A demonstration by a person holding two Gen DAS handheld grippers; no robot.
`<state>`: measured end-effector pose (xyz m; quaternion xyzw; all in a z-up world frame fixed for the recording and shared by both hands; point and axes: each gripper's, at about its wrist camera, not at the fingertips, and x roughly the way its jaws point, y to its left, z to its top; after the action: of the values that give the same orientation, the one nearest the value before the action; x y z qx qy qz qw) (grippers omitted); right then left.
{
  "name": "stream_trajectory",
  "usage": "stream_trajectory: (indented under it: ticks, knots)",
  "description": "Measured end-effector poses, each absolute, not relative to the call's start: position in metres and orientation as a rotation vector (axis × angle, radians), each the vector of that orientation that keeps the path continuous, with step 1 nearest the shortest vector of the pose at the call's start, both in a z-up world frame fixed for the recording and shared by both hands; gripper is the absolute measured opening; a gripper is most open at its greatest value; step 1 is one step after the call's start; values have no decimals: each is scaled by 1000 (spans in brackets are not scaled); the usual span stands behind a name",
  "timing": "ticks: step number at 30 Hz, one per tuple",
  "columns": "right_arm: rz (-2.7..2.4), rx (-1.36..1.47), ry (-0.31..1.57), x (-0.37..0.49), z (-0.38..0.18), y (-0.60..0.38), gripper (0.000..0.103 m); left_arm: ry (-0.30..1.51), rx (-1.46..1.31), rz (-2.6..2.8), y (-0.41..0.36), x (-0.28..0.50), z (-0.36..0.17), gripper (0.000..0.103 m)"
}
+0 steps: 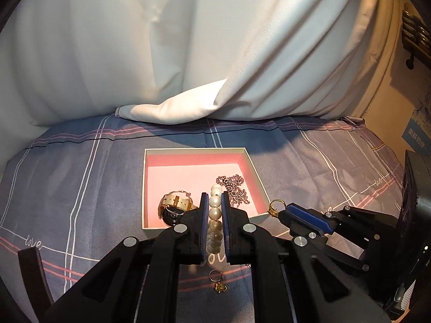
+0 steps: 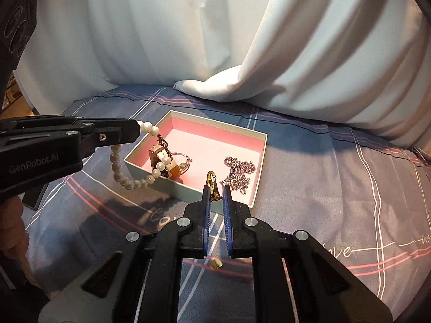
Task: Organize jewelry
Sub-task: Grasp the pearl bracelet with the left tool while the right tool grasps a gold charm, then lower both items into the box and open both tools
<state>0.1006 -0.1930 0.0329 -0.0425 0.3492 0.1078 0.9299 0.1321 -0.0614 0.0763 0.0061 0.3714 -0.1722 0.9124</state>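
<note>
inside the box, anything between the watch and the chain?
Only bare pink box floor lies between the watch and the chain in the right wrist view. In the left wrist view the pearl bracelet, held above, overlaps that gap.

Glossy pearl bracelet beads; shiny gold-metal ring; glinting metal chain; matt pink-lined card box; soft woven checked bedsheet; smooth white curtain cloth; matt black plastic left gripper with bright metal rivets
</note>
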Motion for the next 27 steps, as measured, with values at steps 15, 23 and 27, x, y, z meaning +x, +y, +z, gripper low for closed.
stream_trajectory:
  ticks: [15, 23, 27]
  knots:
    - [219, -101, 804, 191, 29, -188, 10, 873, 22, -274, -74, 215, 61, 9]
    - [212, -97, 911, 210, -11, -185, 10, 981, 23, -242, -72, 240, 20, 9]
    - [212, -100, 933, 212, -19, -187, 10, 997, 19, -240, -70, 244, 15, 9]
